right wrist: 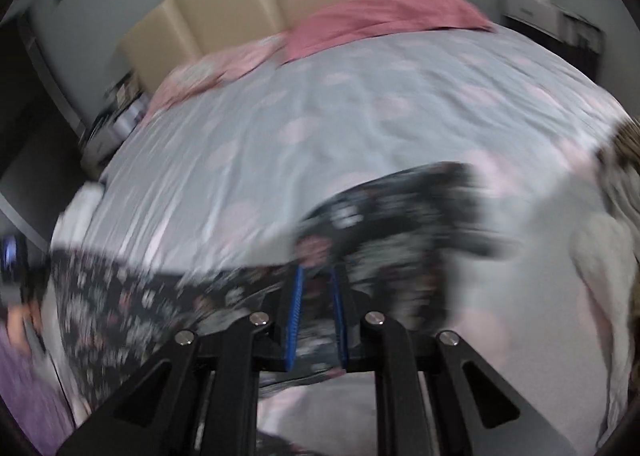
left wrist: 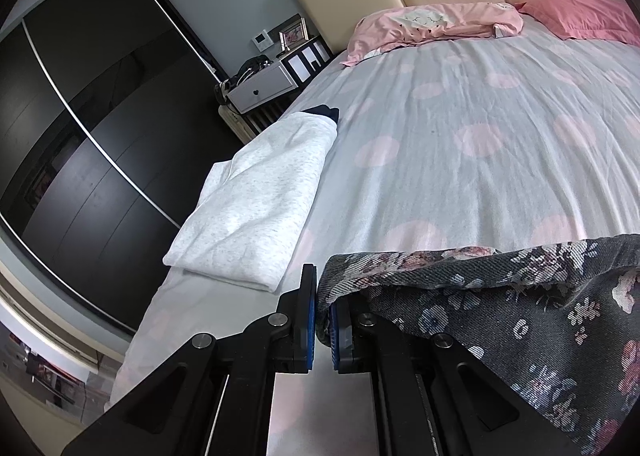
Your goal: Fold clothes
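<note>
On a bed [left wrist: 460,160] with a spotted cover, the left gripper [left wrist: 323,320] pinches an edge of a dark floral garment [left wrist: 520,296], its blue pads nearly together on the cloth. The right gripper [right wrist: 317,312], blurred, has the same garment [right wrist: 380,216] between its narrowly parted pads; whether they press on it cannot be told. A folded grey top [left wrist: 256,196] lies beside the left gripper, near the bed's edge.
</note>
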